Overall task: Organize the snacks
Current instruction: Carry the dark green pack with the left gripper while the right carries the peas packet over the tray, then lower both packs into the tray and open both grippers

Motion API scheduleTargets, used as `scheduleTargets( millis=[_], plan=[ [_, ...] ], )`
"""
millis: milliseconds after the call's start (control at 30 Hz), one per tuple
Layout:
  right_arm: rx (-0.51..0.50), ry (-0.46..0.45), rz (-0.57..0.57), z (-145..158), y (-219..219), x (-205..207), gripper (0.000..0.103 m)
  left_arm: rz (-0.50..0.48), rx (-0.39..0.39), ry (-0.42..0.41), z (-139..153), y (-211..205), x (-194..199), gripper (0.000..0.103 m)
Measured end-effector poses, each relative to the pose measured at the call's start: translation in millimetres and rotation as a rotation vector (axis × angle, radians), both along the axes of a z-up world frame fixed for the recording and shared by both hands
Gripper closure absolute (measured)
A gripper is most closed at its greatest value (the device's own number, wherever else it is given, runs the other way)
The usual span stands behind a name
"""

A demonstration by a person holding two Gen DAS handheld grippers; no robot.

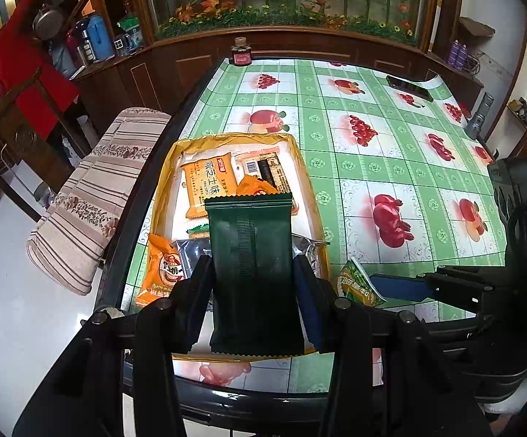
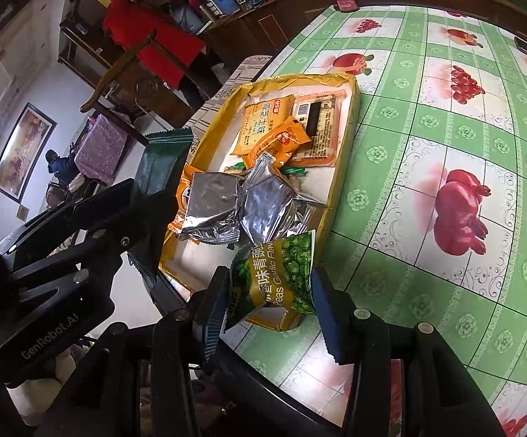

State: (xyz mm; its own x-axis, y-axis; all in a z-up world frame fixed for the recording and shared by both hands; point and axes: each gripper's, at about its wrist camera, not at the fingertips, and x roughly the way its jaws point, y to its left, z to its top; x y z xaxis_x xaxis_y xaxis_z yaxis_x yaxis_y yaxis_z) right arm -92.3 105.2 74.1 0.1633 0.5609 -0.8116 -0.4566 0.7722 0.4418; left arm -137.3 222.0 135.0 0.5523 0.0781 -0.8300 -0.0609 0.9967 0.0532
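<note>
My left gripper (image 1: 252,273) is shut on a dark green snack packet (image 1: 250,255) and holds it above the near end of the yellow-rimmed tray (image 1: 307,167). The packet also shows in the right wrist view (image 2: 161,160). My right gripper (image 2: 270,291) is shut on a green garlic-peas packet (image 2: 278,276) over the tray's near right corner; that packet also shows in the left wrist view (image 1: 358,284). The tray (image 2: 350,109) holds orange cracker packets (image 1: 208,185), silver foil packets (image 2: 241,204) and a peach-coloured packet (image 2: 318,123).
The table (image 1: 390,138) has a green fruit-print cloth. A dark jar (image 1: 240,54) stands at its far edge, a phone (image 1: 409,88) at far right, a grey flashlight (image 1: 478,116) at right. A striped cushioned chair (image 1: 95,189) stands left of the table.
</note>
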Motion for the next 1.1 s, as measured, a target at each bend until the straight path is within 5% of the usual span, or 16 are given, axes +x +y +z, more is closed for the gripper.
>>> scheduleTargets(
  millis=[467,800,1100],
  plan=[
    [0.001,0.012,0.009,-3,3,3,0.056,0.011,-0.006,0.009,-3,5,2,0.060],
    [0.010,-0.003,0.002,0,5,7,0.057,0.111,-0.116,0.030,-4,60,14,0.060],
    [0.023,-0.004,0.080,0,37,8,0.057,0.062,-0.148,0.098,-30,72,42,0.060]
  ],
)
